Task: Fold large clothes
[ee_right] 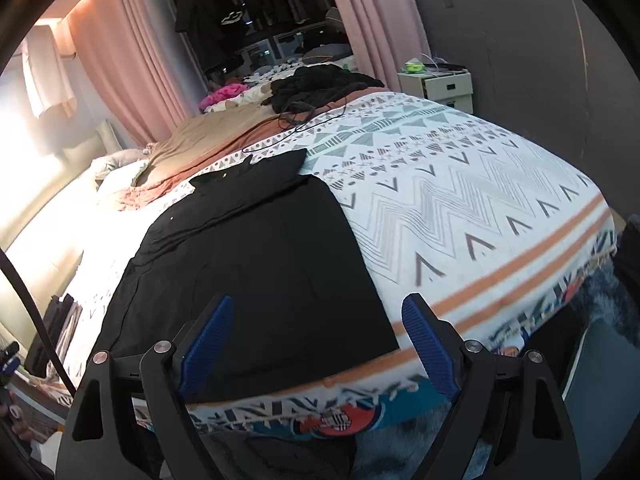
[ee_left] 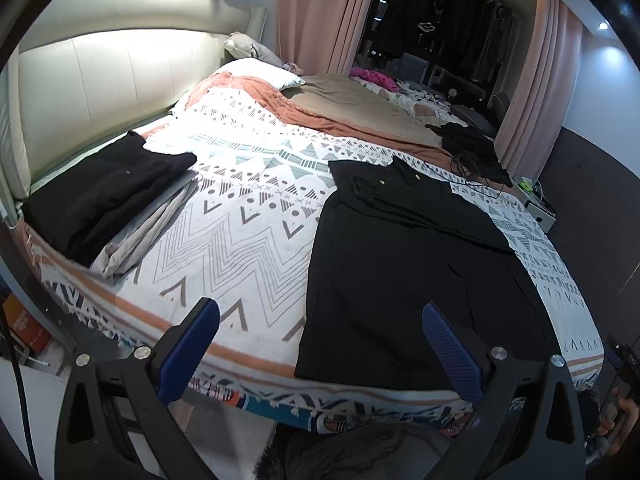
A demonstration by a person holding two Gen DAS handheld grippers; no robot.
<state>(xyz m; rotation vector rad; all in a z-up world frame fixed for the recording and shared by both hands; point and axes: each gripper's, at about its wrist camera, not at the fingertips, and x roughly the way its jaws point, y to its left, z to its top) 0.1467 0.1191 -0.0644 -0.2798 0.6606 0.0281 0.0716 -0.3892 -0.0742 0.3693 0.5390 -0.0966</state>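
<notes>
A large black garment (ee_left: 404, 264) lies flat on the patterned bedspread (ee_left: 240, 216), its hem at the near edge of the bed and its collar with small gold buttons at the far end. The same black garment (ee_right: 260, 264) fills the middle of the right wrist view. My left gripper (ee_left: 320, 316) hangs open above the near bed edge, its right blue pad (ee_left: 448, 352) over the garment's hem. My right gripper (ee_right: 316, 312) stands open over the garment's near right corner. Neither holds anything.
A folded black garment (ee_left: 104, 192) rests on folded grey cloth (ee_left: 148, 224) at the left by the white headboard (ee_left: 100, 80). A dark heap with cables (ee_right: 316, 88) lies at the far side. A white nightstand (ee_right: 440, 88) stands beyond. Pink curtains (ee_right: 132, 76) hang behind.
</notes>
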